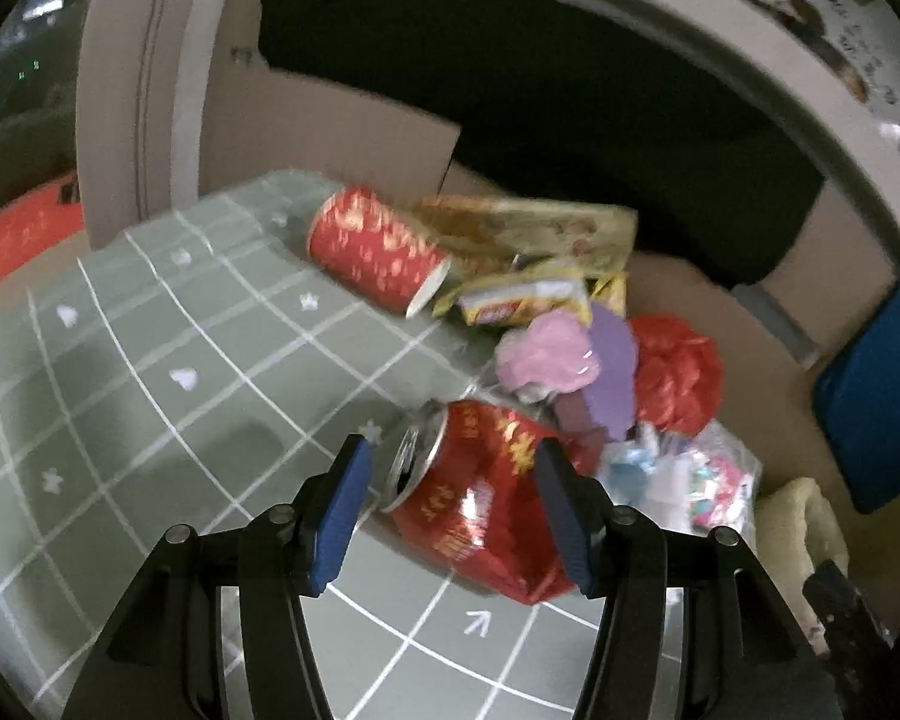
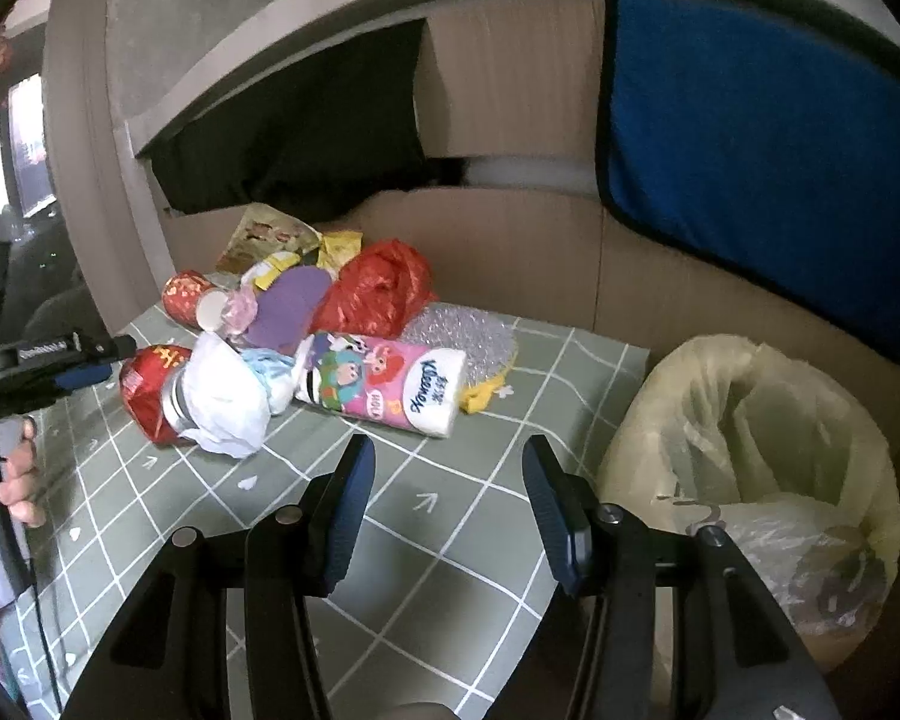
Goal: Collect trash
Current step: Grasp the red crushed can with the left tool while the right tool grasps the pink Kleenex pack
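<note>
Left gripper is level above the cloth, jaws wide, straddling the near red can without visible contact. Right gripper is wide and empty over bare cloth, trash bag at right.

Tissue pack, pink with cartoon figures, lying near the middle of the tablecloth: "Kleenex" on its white end, seen upside down; small Chinese characters beside it, too small to read.

Red can, near left of the heap: gold Chinese characters, blurred, not legible.

Yellow snack wrapper, far side: red label, possibly "Lay's".

Green checked tablecloth: printed white arrow marks.
</note>
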Demonstrator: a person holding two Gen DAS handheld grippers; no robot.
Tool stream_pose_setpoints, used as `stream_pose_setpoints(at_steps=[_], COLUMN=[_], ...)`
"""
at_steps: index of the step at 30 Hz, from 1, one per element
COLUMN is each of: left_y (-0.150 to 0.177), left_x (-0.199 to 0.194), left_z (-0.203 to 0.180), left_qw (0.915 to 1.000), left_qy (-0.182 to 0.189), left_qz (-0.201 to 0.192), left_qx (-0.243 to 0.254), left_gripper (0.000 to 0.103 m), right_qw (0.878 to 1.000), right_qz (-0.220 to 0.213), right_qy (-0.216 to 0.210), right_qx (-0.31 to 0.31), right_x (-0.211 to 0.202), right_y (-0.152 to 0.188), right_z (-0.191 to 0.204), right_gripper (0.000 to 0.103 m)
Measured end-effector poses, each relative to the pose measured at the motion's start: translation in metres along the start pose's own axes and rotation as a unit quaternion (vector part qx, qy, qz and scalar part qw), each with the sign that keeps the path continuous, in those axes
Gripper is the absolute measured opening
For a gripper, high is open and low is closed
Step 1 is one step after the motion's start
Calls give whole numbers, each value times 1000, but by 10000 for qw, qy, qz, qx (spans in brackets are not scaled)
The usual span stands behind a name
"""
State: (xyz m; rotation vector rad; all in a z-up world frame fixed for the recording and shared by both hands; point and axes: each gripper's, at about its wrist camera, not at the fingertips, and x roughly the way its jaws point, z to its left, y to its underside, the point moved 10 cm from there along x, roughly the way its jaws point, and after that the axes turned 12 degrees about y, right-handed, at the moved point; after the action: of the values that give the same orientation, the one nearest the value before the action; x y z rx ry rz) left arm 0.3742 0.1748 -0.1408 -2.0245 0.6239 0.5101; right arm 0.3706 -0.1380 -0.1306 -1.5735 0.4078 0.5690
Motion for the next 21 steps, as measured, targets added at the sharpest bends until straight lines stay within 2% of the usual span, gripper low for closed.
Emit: stream_pose_setpoints(at_steps=[3,5,11,17,21], left_y=[9,16,19,22,20], left_x=[21,31,38,33,9], left_z=[4,5,8,4,-4], left_qw=[9991,9986,9984,9976,9994], left_qy=[213,209,253,289,116], left_qz=[312,456,386,582,302], left_qx=[-194,-166,-332,-236,120], left_gripper=[57,57,58,58,57], right_qw=[9998,9999,9996,9980,9966], right_qz=[108,107,92,184,438], right_qy=[-110,-92,-154,-291,-453], right_qx=[92,34,-229,-521,-529], right_x=[5,6,12,44,83], right_y=[2,1,-13,-36,-54], right_z=[2,4,16,27,29], right_gripper=[49,49,49,49,49])
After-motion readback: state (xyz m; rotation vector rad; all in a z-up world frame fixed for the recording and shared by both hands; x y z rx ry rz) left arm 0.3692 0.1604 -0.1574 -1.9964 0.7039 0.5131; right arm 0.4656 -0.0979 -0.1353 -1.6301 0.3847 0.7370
